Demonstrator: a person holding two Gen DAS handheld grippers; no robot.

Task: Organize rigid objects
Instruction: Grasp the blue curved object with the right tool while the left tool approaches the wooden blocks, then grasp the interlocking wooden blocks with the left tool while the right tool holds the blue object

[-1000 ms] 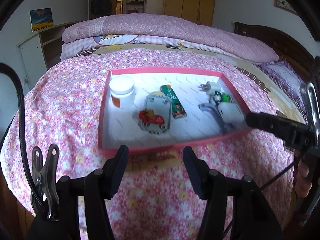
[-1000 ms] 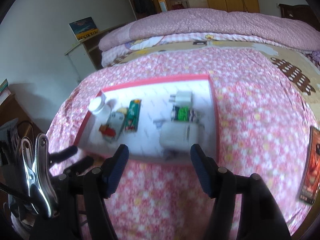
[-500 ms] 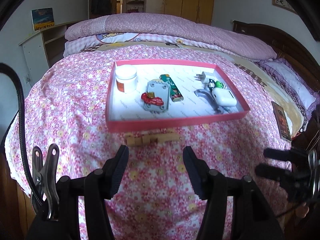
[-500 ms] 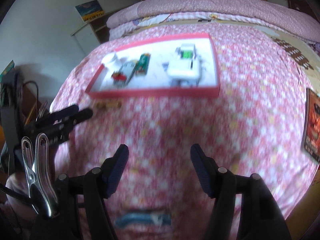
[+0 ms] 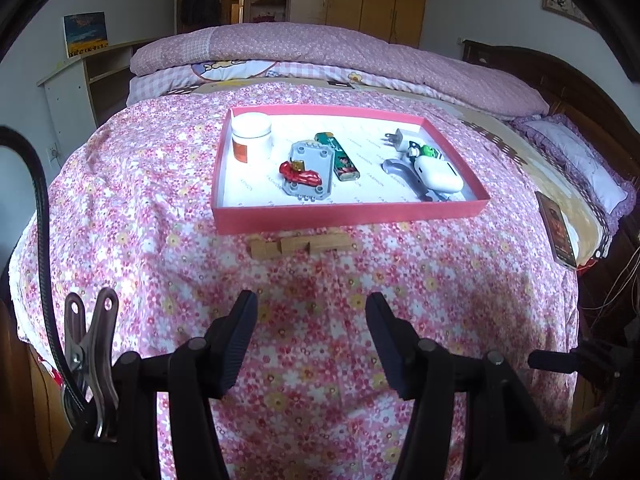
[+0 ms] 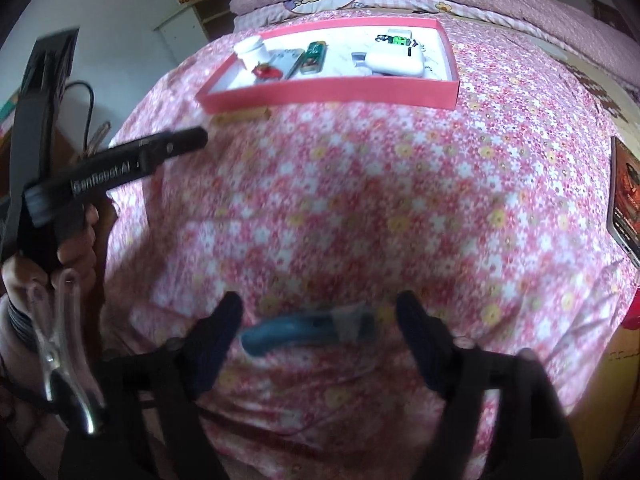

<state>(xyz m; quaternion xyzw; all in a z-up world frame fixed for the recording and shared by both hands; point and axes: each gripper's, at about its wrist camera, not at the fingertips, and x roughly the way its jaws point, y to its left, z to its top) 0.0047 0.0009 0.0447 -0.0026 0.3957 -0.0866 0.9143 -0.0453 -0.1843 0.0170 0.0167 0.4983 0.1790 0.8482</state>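
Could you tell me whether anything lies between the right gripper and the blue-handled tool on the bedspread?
Nothing visible does. The right gripper is open, and the blue-handled tool lies on the bedspread right between its fingers, though that view is blurred.

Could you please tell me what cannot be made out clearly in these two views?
- Blue-handled tool, right wrist view: motion-blurred, type unclear.
- Grey tool, left wrist view: partly hidden by white earbud case.
- Dark book, right wrist view: cut by the edge.
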